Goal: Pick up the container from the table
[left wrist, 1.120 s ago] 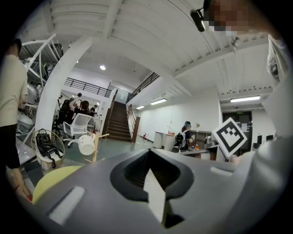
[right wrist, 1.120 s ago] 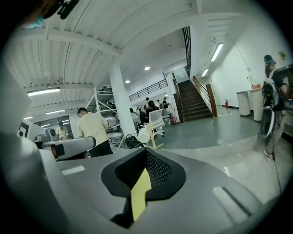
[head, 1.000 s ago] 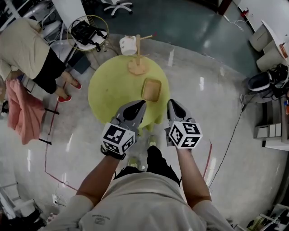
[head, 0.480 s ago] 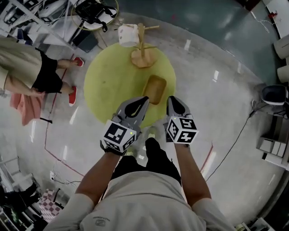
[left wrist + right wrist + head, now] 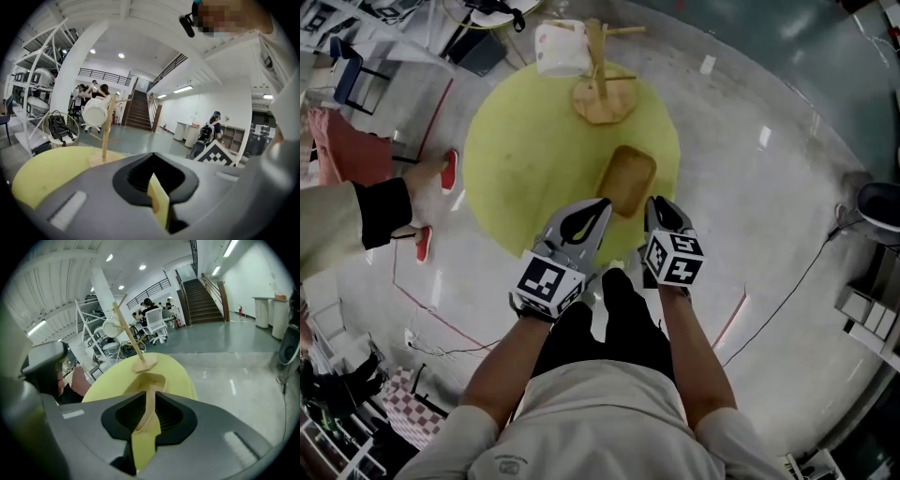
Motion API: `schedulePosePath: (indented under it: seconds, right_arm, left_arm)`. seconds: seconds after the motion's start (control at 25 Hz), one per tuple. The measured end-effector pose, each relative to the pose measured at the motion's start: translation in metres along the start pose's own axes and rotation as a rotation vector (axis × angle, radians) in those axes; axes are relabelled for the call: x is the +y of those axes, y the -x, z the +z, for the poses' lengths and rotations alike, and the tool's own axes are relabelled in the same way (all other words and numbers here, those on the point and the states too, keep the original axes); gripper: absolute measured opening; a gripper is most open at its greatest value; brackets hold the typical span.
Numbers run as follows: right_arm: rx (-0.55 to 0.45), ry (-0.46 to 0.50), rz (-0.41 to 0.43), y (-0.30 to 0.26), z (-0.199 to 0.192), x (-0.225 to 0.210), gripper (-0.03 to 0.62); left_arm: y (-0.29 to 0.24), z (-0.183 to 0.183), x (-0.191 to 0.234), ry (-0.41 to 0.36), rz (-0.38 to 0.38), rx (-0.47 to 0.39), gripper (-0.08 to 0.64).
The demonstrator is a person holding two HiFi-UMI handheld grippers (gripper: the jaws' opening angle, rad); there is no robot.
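Note:
The container (image 5: 625, 180) is a shallow wooden tray that lies on the near right part of the round yellow-green table (image 5: 525, 159). My left gripper (image 5: 598, 206) hovers over the table's near edge, just left of the tray's near end, with its jaws together and nothing between them. My right gripper (image 5: 656, 203) sits just right of that end, also shut and empty. In the right gripper view the tray (image 5: 150, 379) lies straight ahead of the closed jaws (image 5: 149, 401). The left gripper view shows the shut jaws (image 5: 154, 180) over the table (image 5: 51, 168).
A wooden mug tree (image 5: 603, 92) stands at the table's far side with a white mug (image 5: 560, 49) hung on it. A person (image 5: 356, 220) stands on the floor to the left. A cable (image 5: 778, 291) runs across the floor at the right.
The table and tray have come closer to both grippers, whose tips now flank the tray's near end. The person at the left has shifted in the view. Both grippers stay shut.

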State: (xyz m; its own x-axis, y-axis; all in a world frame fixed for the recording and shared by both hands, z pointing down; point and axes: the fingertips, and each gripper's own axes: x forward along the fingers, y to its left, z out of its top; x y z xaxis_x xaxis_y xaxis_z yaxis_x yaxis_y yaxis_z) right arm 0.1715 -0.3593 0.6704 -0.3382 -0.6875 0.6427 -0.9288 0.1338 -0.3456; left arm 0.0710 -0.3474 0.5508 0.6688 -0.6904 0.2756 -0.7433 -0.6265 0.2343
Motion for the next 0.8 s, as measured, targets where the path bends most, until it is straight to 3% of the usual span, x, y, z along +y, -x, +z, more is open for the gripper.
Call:
schedulePosePath:
  seconds: [0.32, 0.8]
  right_arm:
    - [0.085, -0.043, -0.039, -0.035, -0.029, -0.014, 0.086]
    - [0.188, -0.063, -0.132, -0.059, -0.048, -0.021, 0.063]
  left_arm:
    - [-0.010, -0.027, 0.009, 0.030, 0.007, 0.031, 0.006]
    - [0.000, -0.039, 0.024, 0.059, 0.035, 0.031, 0.006]
